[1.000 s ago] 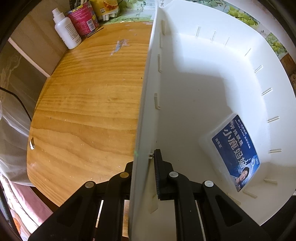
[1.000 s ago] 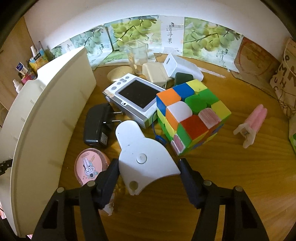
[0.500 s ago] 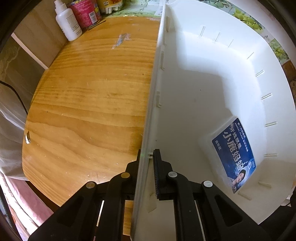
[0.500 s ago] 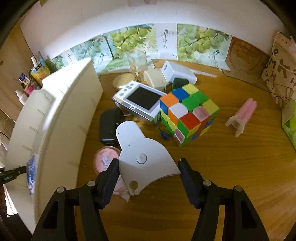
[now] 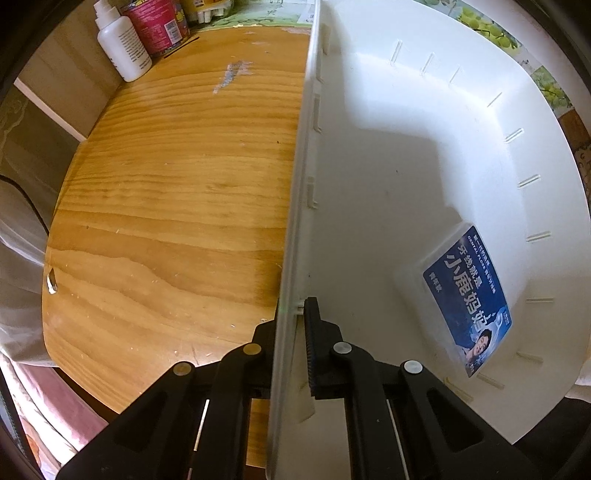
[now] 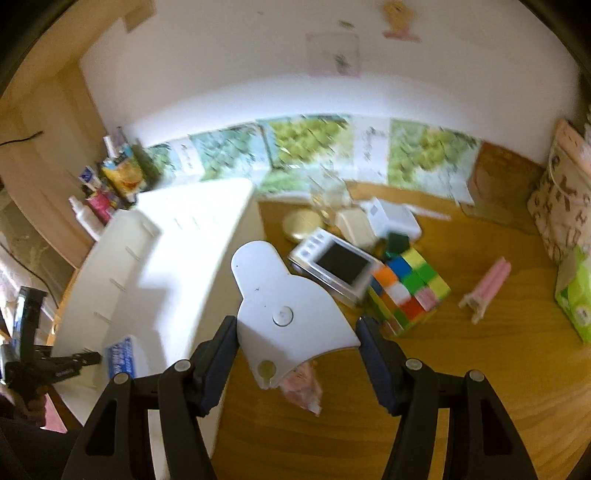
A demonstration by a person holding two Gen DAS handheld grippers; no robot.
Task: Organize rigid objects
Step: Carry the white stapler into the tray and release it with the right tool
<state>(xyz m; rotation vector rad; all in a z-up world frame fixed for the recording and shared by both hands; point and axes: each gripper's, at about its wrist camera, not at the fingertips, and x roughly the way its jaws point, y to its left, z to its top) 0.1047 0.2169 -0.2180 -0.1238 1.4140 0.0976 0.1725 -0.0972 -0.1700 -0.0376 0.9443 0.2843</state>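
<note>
In the left wrist view, a white bottle (image 5: pixel 123 44) and a red can (image 5: pixel 157 24) stand at the far left edge of the wooden tabletop (image 5: pixel 177 192). To their right, the left gripper (image 5: pixel 293 325) has its fingers (image 5: pixel 314 332) pinched on the near wall of the white bin (image 5: pixel 388 166), one finger outside and one inside. Inside the bin, a clear floss box (image 5: pixel 461 295) with a blue label leans against the right wall.

The right wrist view is blurred. At far left the left gripper (image 6: pixel 79 363) shows, dark, at the bin's (image 6: pixel 177 266) edge, with the floss box (image 6: pixel 123 356) just right of it inside the bin. The right gripper (image 6: pixel 297 332) holds a flat white plate-like piece (image 6: pixel 284 306) between its fingers (image 6: pixel 221 350), which are spread to the piece's width and touch both its sides. The piece hangs above the tabletop (image 6: pixel 480 387), just beside the bin's right wall. Under its near edge a pink item (image 6: pixel 301 384) lies on the wood. Beyond it sits a white device (image 6: pixel 338 264) with a dark screen, then a colour cube (image 6: pixel 406 291) touching it on the right. Behind these stand a round cream disc (image 6: pixel 299 223), a clear cup (image 6: pixel 328 199), a beige block (image 6: pixel 354 225) and a white box (image 6: pixel 393 218). Farther right, well apart from the cube, lies a pink clip (image 6: pixel 487 288), then a green pack (image 6: pixel 574 299) at the edge.
</note>
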